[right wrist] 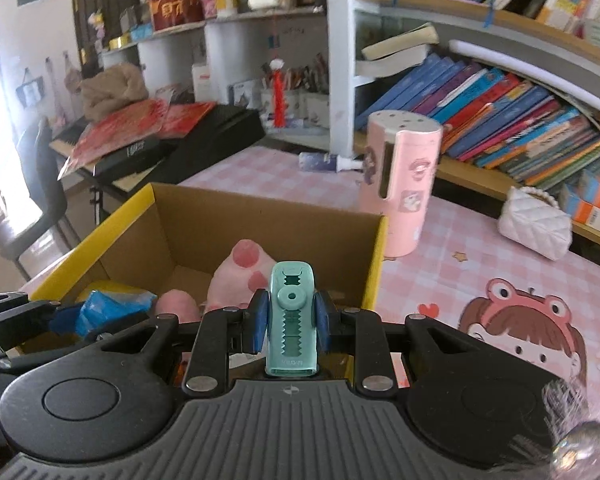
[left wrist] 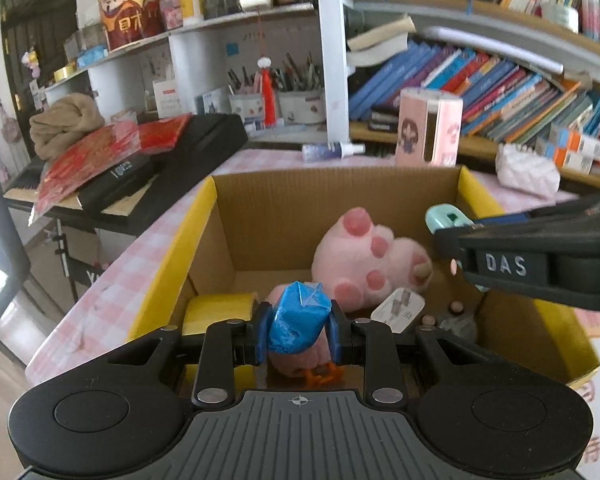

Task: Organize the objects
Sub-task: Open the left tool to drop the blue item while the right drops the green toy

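My left gripper [left wrist: 299, 330] is shut on a crumpled blue plastic bag [left wrist: 297, 318] and holds it over the open cardboard box [left wrist: 204, 220]. In the box lie a pink plush paw [left wrist: 366, 260], a yellow tape roll [left wrist: 216, 314], a white plug [left wrist: 398, 308] and a small pink toy with orange feet [left wrist: 300, 364]. My right gripper [right wrist: 288, 320] is shut on a teal correction-tape dispenser [right wrist: 291, 316] over the box's near right corner [right wrist: 374, 264]. The right gripper also shows in the left wrist view [left wrist: 448, 224], above the box's right wall, with the dispenser [left wrist: 446, 218].
The box stands on a pink checked tablecloth [right wrist: 460, 248]. Behind it are a pink cylinder container [right wrist: 400, 184], a spray bottle lying flat [right wrist: 328, 162] and a white quilted purse [right wrist: 536, 222]. A keyboard with red papers [left wrist: 112, 160] is at left. Bookshelves [right wrist: 500, 112] line the back.
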The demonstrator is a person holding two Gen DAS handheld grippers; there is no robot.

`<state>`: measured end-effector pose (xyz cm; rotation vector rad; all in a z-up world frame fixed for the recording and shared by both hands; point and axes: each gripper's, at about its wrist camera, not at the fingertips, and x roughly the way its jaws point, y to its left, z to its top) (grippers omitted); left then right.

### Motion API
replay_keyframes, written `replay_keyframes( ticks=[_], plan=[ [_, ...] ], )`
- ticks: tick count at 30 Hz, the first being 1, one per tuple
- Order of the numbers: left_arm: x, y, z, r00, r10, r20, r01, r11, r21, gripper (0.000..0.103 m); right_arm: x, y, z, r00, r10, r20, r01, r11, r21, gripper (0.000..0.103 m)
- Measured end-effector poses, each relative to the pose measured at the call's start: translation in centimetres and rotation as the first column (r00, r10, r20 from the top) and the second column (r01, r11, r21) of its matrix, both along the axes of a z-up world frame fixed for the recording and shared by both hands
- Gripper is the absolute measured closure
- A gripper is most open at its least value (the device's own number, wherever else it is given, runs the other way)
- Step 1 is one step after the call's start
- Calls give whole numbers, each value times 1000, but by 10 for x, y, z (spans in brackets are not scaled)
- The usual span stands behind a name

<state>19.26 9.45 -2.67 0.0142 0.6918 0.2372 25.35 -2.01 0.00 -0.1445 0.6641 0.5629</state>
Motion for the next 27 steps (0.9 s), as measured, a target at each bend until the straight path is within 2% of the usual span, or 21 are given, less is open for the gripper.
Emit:
replay_keyframes(
  ticks=[10,16,27],
  plan=[
    [7,-5,-13,998,-20,-53,22,999,39,77,20,16,-17,995,72,-67,-76,995,-58,80],
    [9,-12,-17,997,-44,-66,48,997,57,76,25,21,-19,993,105,-57,-110,987,-113,80],
    [4,-9,-13,998,-33,-47,36,998,53,72,24,28,-22,993,116,-33,-120,976,-181,80]
  ],
)
